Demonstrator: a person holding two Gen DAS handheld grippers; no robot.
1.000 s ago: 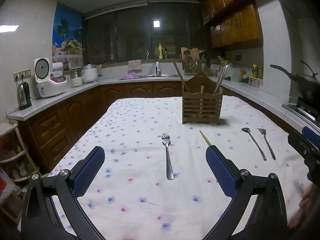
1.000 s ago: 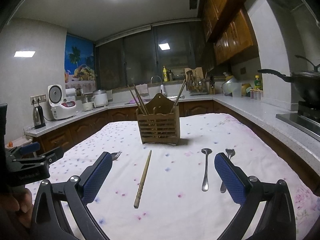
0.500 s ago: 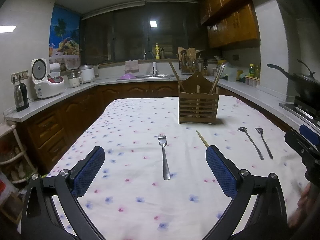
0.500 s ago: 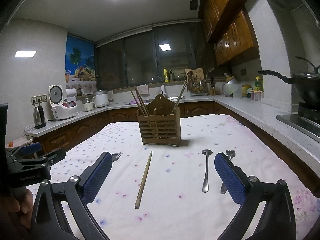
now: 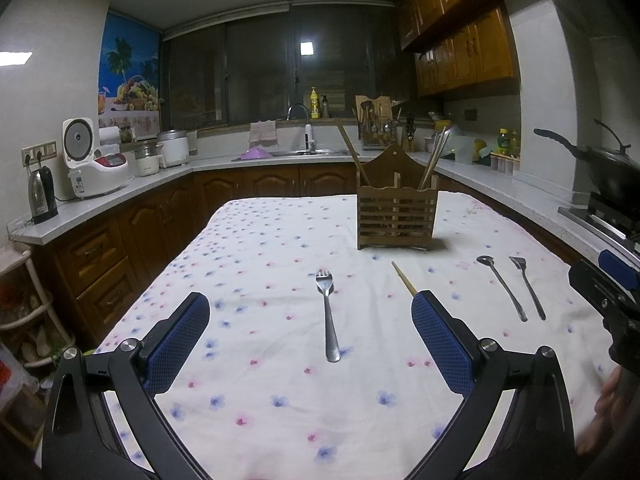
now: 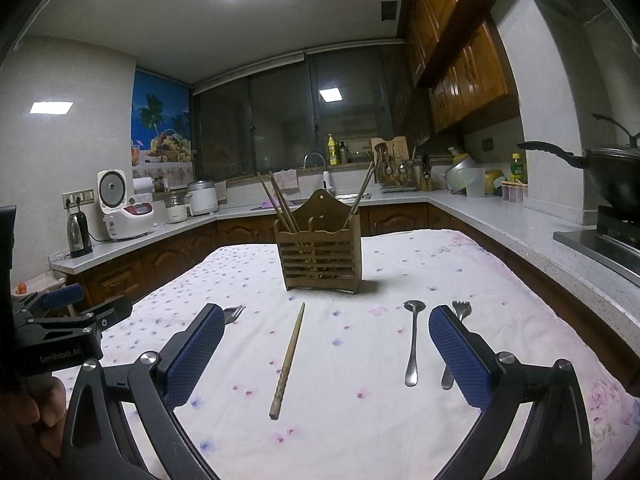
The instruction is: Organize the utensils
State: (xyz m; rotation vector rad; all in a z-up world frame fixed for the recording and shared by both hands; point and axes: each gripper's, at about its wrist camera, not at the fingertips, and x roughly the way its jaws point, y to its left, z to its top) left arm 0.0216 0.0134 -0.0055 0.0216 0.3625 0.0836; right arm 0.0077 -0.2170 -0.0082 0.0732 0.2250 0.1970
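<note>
Since a second ago we drift slightly left, and now our left gripper (image 5: 306, 334), wide open and empty, frames the fork (image 5: 328, 312) lying lengthwise on the tablecloth (image 5: 256, 248), while the open right gripper (image 6: 326, 350) faces the chopstick (image 6: 288, 360).

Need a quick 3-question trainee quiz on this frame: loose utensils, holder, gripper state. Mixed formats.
1. True or false: the left hand-held gripper is shut on the fork.
2. Multiple choice: which loose item lies nearest the wooden utensil holder in the right wrist view? A) the wooden chopstick B) the spoon C) the kettle
3. Fill in: the small fork lies on the floral tablecloth right beside the ____.

Key: 1 false, both grippers (right hand-held gripper) are open and empty; 2 A; 3 spoon.
</note>
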